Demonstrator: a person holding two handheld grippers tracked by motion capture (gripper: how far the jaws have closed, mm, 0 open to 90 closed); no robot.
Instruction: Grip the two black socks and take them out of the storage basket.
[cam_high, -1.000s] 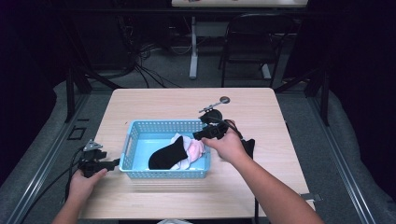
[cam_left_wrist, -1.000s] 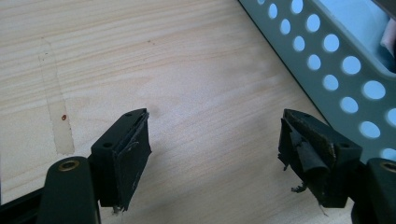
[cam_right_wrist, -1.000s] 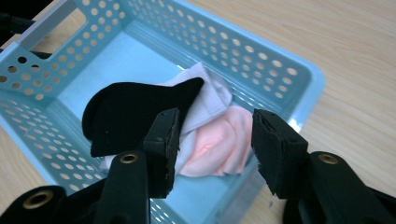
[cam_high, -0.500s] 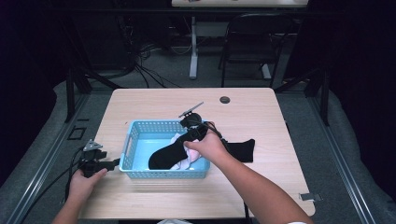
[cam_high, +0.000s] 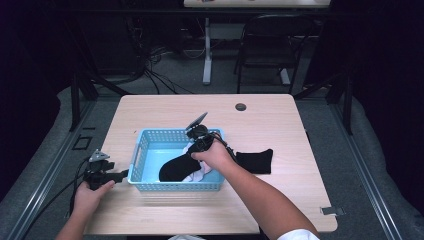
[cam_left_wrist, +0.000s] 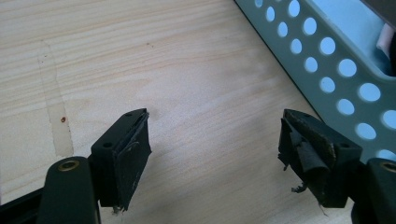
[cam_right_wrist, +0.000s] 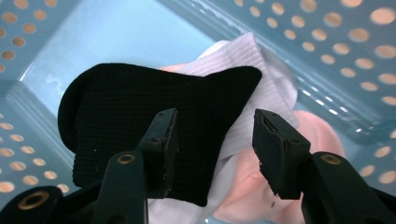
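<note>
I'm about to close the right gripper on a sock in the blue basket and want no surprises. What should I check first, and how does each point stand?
1. Right gripper jaws open: ok.
2. Black sock edge between the jaws: ok, the edge lies in the gap, though the left pad sits over the sock.
3. White sock clear of the bite: not ok, it lies just beneath the gap.
4. Pink sock clear: cannot tell.
5. Left gripper out of the way: ok, open over the table beside the basket.

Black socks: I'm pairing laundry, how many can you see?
2: one black sock in the blue basket, another on the table right of it. More may hide underneath.
</note>
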